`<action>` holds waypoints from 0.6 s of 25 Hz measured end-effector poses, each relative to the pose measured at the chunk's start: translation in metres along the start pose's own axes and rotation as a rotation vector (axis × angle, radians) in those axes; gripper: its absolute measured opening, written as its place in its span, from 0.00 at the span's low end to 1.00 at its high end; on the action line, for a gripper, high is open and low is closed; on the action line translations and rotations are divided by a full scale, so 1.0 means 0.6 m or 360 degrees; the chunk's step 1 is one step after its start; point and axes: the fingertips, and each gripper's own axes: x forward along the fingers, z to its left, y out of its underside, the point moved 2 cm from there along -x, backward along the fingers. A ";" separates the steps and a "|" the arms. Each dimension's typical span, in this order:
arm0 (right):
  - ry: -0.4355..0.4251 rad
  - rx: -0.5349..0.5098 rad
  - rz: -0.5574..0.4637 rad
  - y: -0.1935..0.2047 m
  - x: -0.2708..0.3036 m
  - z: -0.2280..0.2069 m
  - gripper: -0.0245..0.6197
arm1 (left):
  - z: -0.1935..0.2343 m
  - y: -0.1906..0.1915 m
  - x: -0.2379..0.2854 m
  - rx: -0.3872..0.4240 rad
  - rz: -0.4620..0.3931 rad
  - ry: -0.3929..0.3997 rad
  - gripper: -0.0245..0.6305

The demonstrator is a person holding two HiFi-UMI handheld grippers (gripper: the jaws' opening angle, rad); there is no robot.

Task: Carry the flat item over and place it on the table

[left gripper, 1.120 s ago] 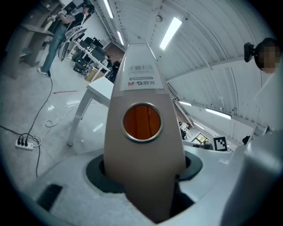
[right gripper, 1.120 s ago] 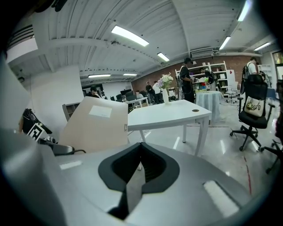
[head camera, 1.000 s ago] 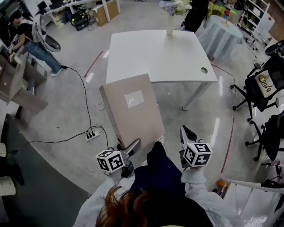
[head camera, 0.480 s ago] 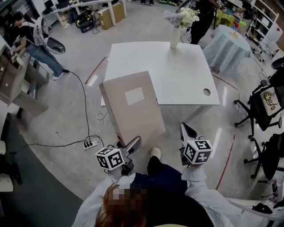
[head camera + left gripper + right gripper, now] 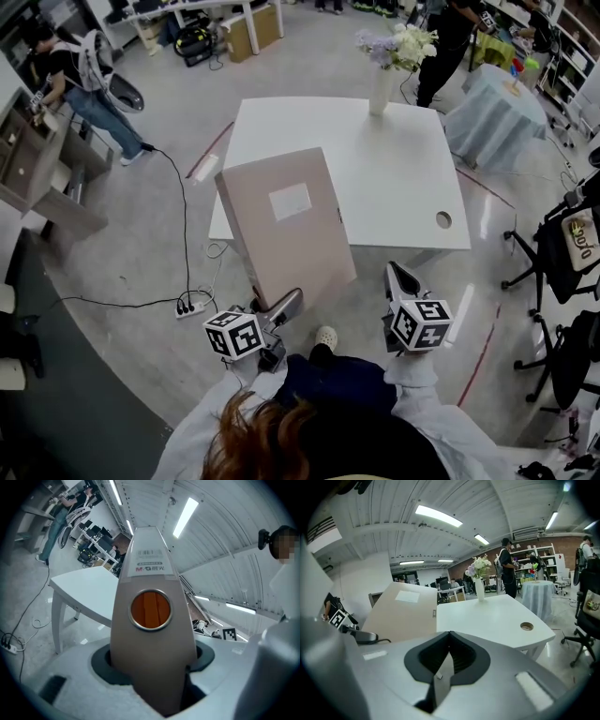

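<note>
Binder (image 5: 286, 225) – a beige lever-arch file with a pale label on its cover – is held in the air at 12 o'clock from the person, its far corner overlapping the near edge of the white table (image 5: 375, 169) in the head view. It is pinched at its near end by the left gripper (image 5: 279, 307); in the left gripper view the spine (image 5: 152, 620), with its metal-ringed finger hole, is seen clamped between the jaws. The right gripper (image 5: 401, 281) is held at 3 o'clock from the left one, its jaws pressed together on nothing, apart from the binder.

The binder is judged stiff and board-like, so no sagging is expected. Orange is seen through the finger hole, so contents and some weight are likely. The covers look smooth – a slip is possible, as only 1 end is gripped and the rest reaches far out. The spine is thought the best place to hold; the free edge could be steadied from 3 o'clock. A vase of flowers (image 5: 380, 89) at the table's 12 o'clock edge should be kept clear of.
</note>
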 end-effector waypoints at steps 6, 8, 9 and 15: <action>-0.0023 0.0015 0.0029 0.008 0.019 -0.018 0.05 | -0.005 0.008 0.006 -0.0054 -0.0031 -0.0003 0.46; -0.0036 0.0015 0.0039 0.008 0.025 -0.019 0.05 | -0.006 0.007 0.007 -0.0055 -0.0034 -0.0010 0.46; -0.0041 0.0016 0.0043 0.007 0.027 -0.020 0.05 | -0.005 0.005 0.007 -0.0055 -0.0034 -0.0015 0.46; -0.0069 0.0028 0.0040 -0.014 0.055 -0.029 0.05 | -0.003 -0.020 0.038 -0.0089 -0.0051 0.0004 0.46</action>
